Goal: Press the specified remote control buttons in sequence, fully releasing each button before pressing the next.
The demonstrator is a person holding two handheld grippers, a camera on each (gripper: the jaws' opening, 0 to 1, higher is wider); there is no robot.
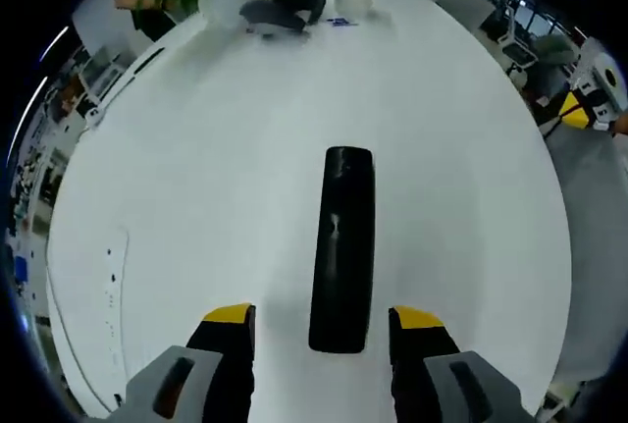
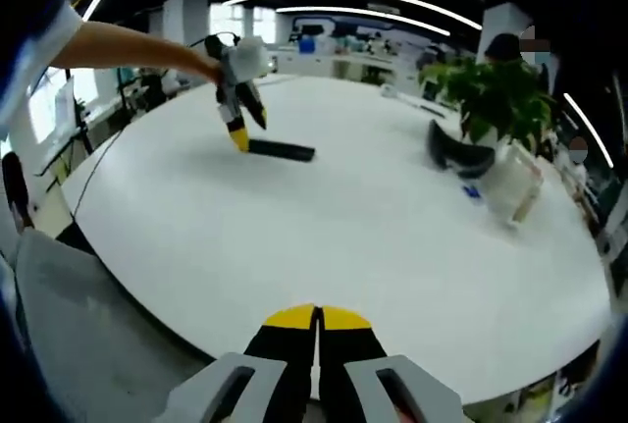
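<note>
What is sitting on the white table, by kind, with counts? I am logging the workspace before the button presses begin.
Black remote control: 1
Potted green plant: 1
Dark curved headset-like object: 1
Clear plastic container: 1
Small blue item: 1
Total: 5

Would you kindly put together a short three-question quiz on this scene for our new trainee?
1. True or false: the left gripper has its jaws apart, either side of the near end of the remote control.
2. The right gripper has its jaws: A) wide apart B) closed together C) clamped on a cup.
3. Fill in: beside the headset on the white table stands a potted ____.

Key: 1 true; 2 B; 3 plant.
</note>
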